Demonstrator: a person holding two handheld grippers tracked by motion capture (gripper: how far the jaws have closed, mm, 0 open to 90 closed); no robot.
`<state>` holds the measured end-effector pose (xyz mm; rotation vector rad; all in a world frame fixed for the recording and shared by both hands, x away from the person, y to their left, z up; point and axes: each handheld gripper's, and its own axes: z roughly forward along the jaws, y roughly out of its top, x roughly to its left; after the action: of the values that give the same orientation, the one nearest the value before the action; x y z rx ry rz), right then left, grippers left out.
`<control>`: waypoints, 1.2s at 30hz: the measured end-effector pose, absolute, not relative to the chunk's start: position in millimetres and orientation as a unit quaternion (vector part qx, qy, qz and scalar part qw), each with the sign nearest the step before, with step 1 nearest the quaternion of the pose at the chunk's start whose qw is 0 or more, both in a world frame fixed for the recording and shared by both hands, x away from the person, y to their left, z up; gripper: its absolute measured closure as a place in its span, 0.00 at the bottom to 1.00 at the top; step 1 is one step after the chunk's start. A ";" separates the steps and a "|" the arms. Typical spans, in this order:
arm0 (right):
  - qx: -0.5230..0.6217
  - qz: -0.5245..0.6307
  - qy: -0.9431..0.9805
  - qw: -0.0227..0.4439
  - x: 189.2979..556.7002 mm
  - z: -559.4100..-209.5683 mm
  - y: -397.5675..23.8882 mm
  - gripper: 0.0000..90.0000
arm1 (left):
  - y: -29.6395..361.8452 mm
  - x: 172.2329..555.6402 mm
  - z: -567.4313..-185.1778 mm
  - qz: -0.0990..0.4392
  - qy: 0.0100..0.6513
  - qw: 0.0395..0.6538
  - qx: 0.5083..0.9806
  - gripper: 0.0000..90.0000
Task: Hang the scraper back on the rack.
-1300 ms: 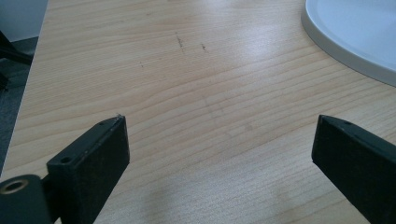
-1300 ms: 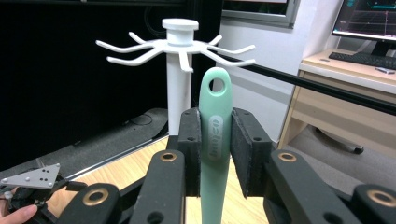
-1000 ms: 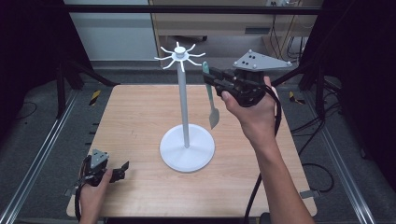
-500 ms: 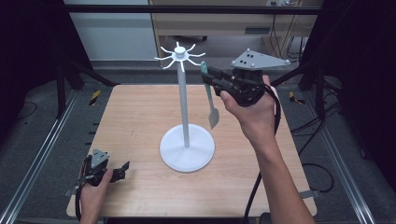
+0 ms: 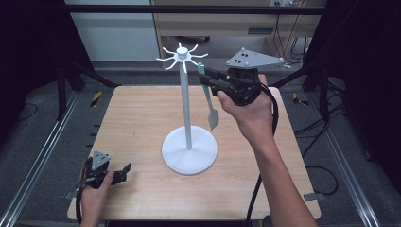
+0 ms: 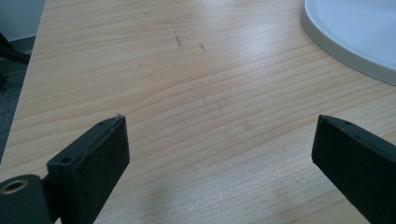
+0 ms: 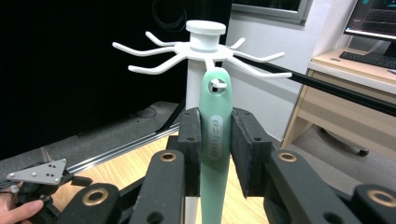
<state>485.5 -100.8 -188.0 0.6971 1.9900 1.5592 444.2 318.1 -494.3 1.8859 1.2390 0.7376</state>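
A white stand (image 5: pixel 185 104) rises from a round base (image 5: pixel 189 152) at the table's middle, with a crown of hook prongs (image 5: pixel 182 54) on top. My right gripper (image 5: pixel 208 78) is held high just right of the crown, shut on the handle of a pale green spatula (image 5: pixel 211 106) whose blade hangs down. In the right gripper view the pads (image 7: pixel 190 140) clamp the spatula handle (image 7: pixel 215 140), and its hanging hole sits right at a prong tip (image 7: pixel 210 63); I cannot tell if the prong passes through. My left gripper (image 5: pixel 124 170) rests open at the front left, its jaws wide apart over bare wood (image 6: pixel 219 140).
The wooden table (image 5: pixel 142 118) sits in a black metal frame with rails along both sides. The stand's base edge (image 6: pixel 345 42) lies ahead and to the right of the left jaws. A desk and monitor (image 7: pixel 373 23) stand beyond the table.
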 end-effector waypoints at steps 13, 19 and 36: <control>0.260 0.572 0.733 0.261 487.7 -189.8 -97.1 0.82 | 318.2 444.2 -494.3 0.288 0.484 0.374 0.737 0.04; 0.261 0.568 0.732 0.269 486.9 -189.9 -97.0 0.82 | 318.0 444.2 -494.4 0.288 0.483 0.373 0.738 0.04; 0.273 0.570 0.722 0.282 484.4 -194.7 -101.5 0.63 | 316.9 444.7 -495.0 0.287 0.482 0.372 0.739 0.04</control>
<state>484.4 -101.5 -194.7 0.7316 1.9331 1.5268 444.7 316.9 -495.0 1.8943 1.2366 0.7361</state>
